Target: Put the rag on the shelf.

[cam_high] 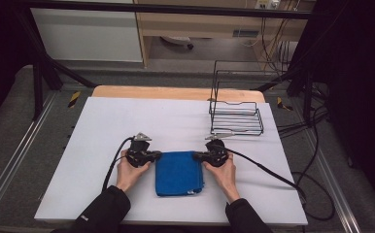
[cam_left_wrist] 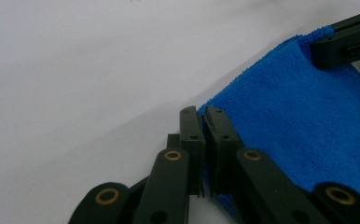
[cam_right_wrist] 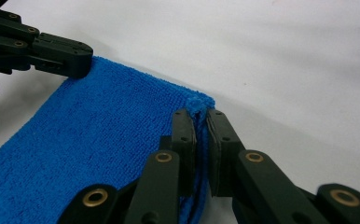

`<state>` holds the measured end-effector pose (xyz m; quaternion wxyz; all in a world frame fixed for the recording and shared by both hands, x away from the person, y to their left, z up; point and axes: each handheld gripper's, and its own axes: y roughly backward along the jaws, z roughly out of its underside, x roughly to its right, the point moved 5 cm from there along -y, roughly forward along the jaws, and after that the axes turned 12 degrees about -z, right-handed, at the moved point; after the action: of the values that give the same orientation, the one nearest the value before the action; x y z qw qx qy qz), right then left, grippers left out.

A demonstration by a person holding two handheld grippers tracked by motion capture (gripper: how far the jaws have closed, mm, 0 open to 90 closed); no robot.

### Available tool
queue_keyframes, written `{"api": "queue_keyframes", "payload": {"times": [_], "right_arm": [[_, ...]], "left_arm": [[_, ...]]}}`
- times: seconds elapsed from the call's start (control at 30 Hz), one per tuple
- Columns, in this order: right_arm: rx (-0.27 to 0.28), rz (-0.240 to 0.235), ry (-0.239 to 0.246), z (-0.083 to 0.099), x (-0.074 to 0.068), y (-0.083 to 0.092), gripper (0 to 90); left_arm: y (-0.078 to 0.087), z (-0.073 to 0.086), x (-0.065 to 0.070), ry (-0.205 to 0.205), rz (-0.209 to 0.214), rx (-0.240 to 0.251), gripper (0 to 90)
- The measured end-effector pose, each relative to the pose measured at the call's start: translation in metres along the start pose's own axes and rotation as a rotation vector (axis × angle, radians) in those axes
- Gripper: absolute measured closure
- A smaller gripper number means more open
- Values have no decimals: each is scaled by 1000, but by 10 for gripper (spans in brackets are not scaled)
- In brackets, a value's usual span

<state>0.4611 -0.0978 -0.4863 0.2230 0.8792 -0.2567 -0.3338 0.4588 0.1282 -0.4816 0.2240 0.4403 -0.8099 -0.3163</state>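
Observation:
A folded blue cloth [cam_high: 178, 172] lies on the white table sheet [cam_high: 127, 121] near the front edge. My left gripper [cam_high: 157, 155] is at its far left corner and my right gripper [cam_high: 196, 156] at its far right corner. In the left gripper view the black jaws [cam_left_wrist: 203, 112] are pinched together on the corner of the blue cloth [cam_left_wrist: 304, 121]. The right gripper view shows its jaws [cam_right_wrist: 200, 114] pressed on the puckered corner of the blue cloth [cam_right_wrist: 99, 140], with the other gripper [cam_right_wrist: 71, 56] on the far corner.
A black wire basket [cam_high: 236, 114] stands at the back right of the table. Cables trail from both grippers, the right one [cam_high: 268, 170] running off the table's right side. A wooden strip [cam_high: 176, 92] edges the back.

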Motion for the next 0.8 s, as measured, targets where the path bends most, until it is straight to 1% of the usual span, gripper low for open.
{"api": "queue_keyframes", "payload": {"times": [0.13, 0.2, 0.37, 0.47, 0.5, 0.57, 0.6, 0.63, 0.73, 0.8], "right_arm": [[20, -10, 11, -2, -4, 5, 837], [31, -18, 13, -4, -6, 8, 837], [83, -49, 36, -10, -15, 19, 836], [109, -64, 50, -14, -19, 27, 836], [109, -64, 50, -14, -19, 27, 836], [129, -79, 62, -18, -23, 34, 836], [133, -83, 69, -19, -24, 35, 837], [137, -83, 81, -20, -26, 37, 836], [153, -90, 105, -24, -33, 41, 837], [164, -89, 120, -26, -37, 43, 836]], "left_arm": [[8, -4, 0, 12, 10, 41, 865], [12, -6, 0, 10, 16, 54, 865], [24, -12, 2, 7, 26, 92, 865], [33, -15, 4, -6, 25, 125, 865], [36, -16, 4, -10, 25, 135, 865], [44, -19, 5, -8, 32, 162, 865], [44, -19, 5, -8, 32, 162, 865], [50, -22, 6, -12, 32, 181, 865], [55, -24, 7, -13, 37, 193, 865], [62, -27, 7, -11, 30, 219, 865]]}}
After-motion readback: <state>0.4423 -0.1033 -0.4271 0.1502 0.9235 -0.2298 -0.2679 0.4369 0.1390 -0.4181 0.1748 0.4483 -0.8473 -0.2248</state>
